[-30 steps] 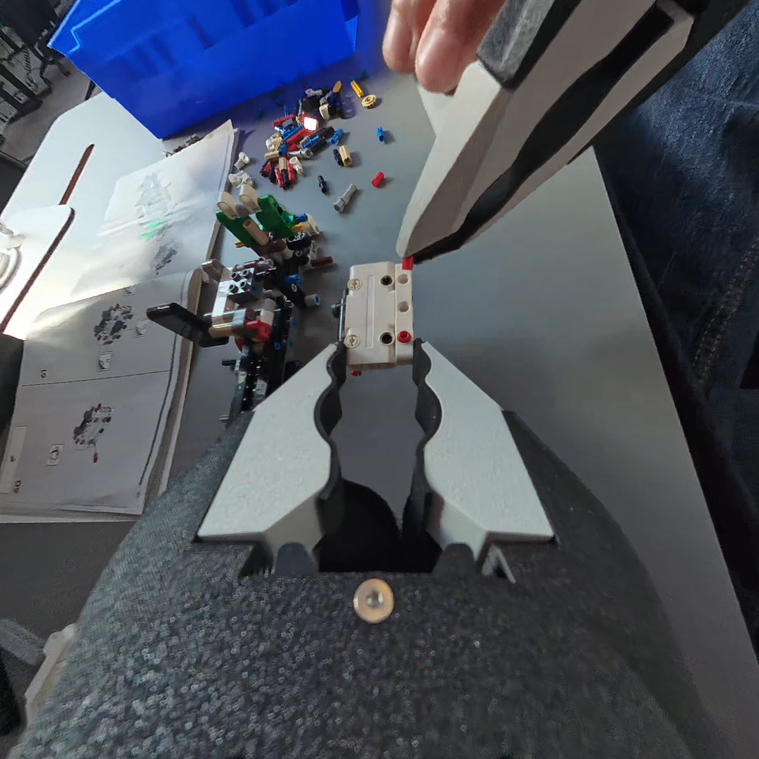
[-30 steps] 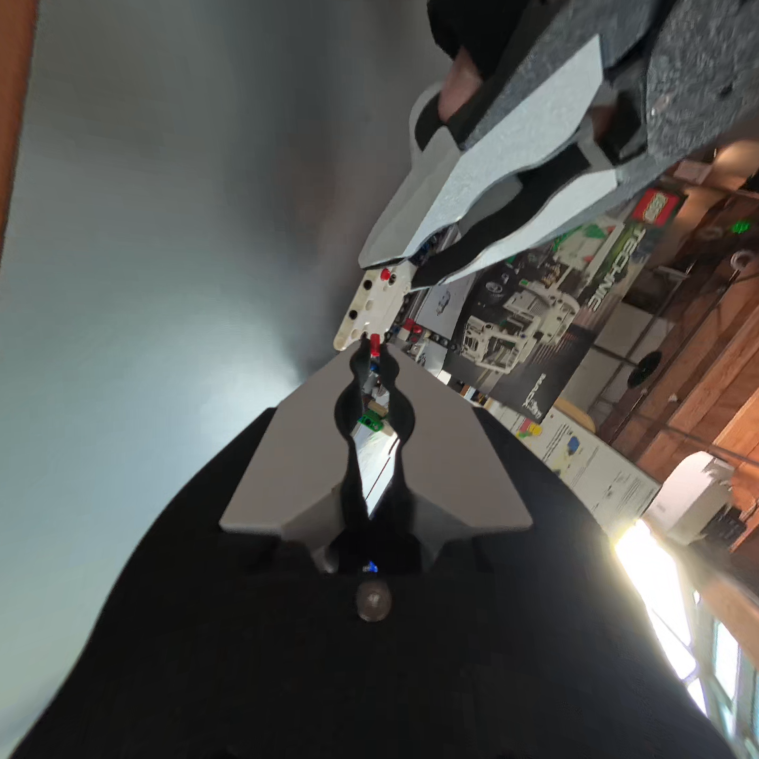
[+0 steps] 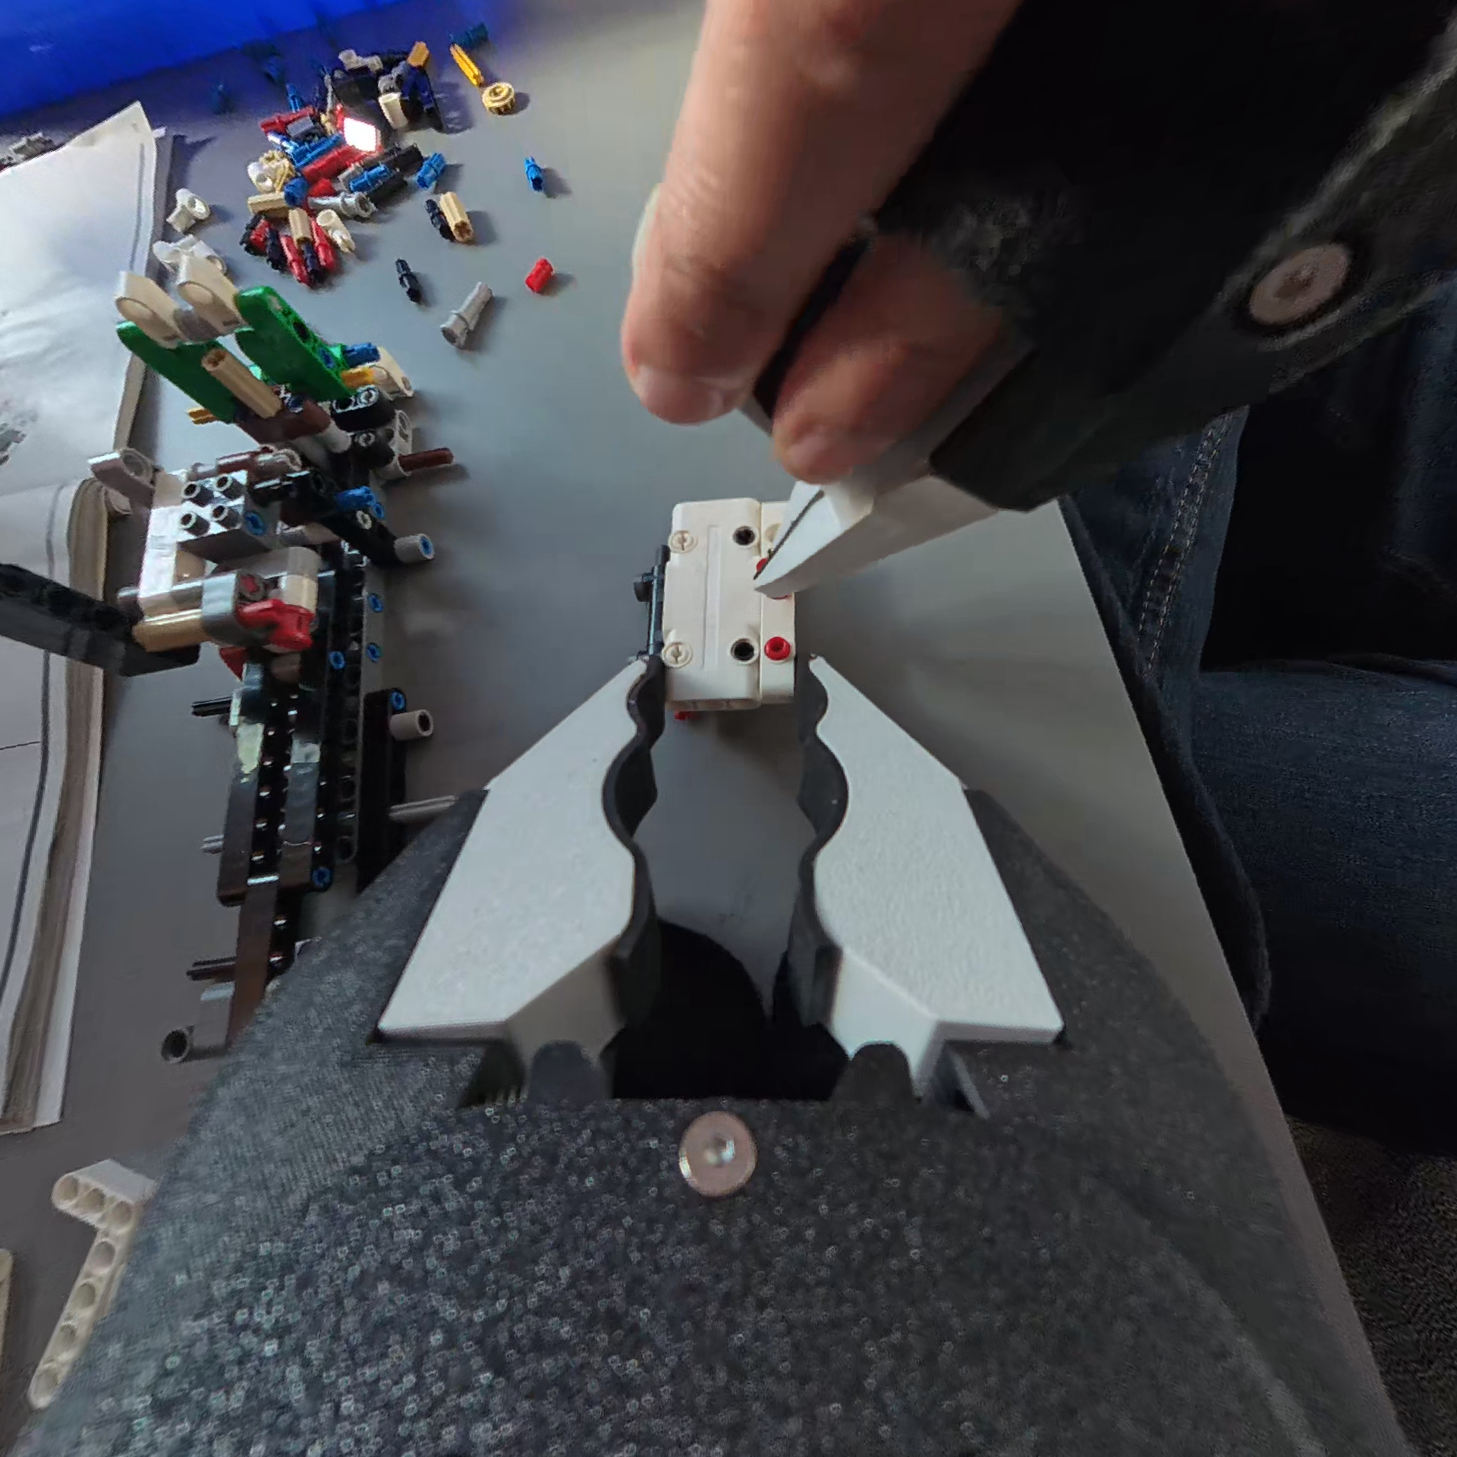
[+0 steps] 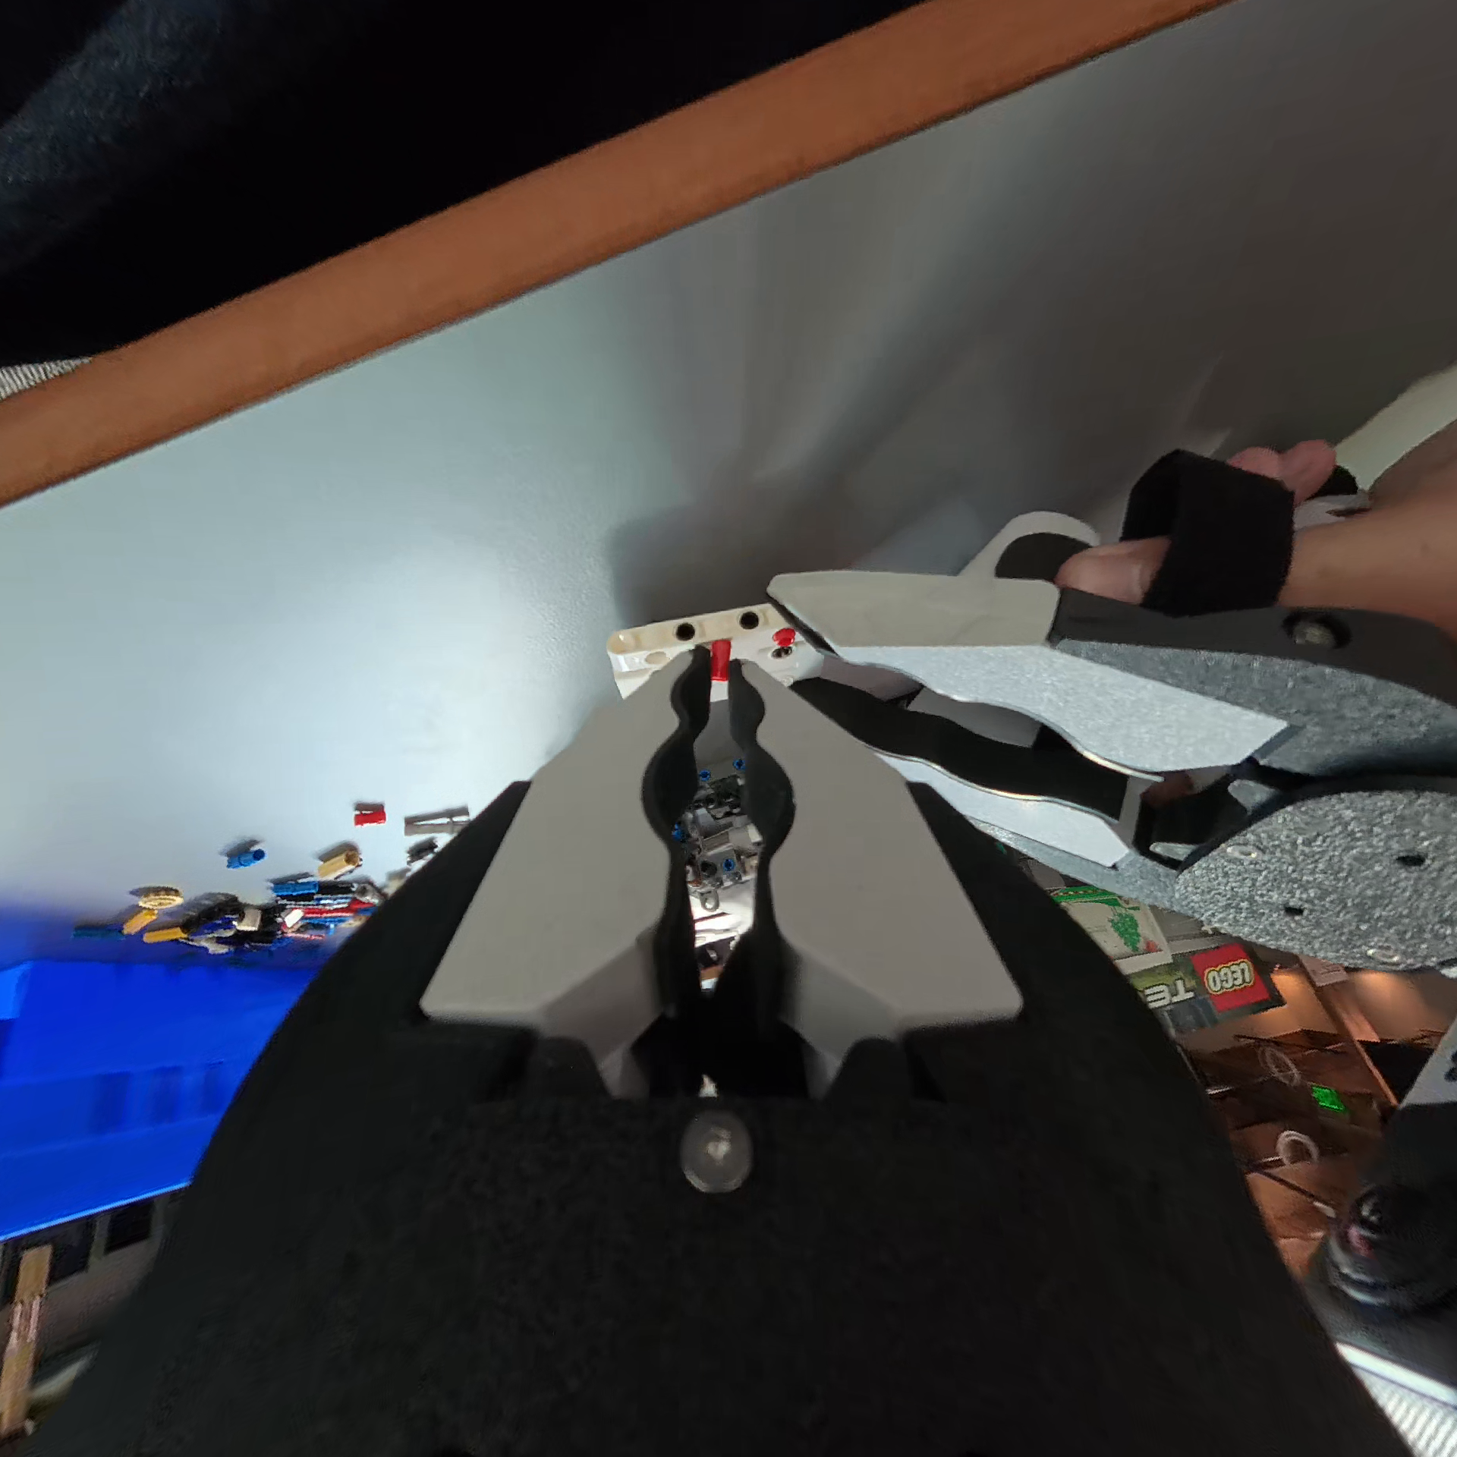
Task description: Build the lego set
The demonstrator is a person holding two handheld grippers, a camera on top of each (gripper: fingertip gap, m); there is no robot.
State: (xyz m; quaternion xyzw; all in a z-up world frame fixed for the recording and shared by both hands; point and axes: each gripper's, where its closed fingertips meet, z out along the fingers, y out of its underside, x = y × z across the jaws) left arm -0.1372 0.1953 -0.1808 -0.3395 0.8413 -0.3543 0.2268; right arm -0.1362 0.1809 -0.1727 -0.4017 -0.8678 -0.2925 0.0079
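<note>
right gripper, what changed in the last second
The right gripper, with its red pin, has moved from the far corner of the white block down along its right edge to a middle hole. The left gripper still clamps the block; the loose parts lie unchanged.

Left gripper (image 3: 729,670) clamped on white block (image 3: 713,599); right gripper (image 4: 716,670) above it, pinching red pin (image 4: 718,661).
</note>
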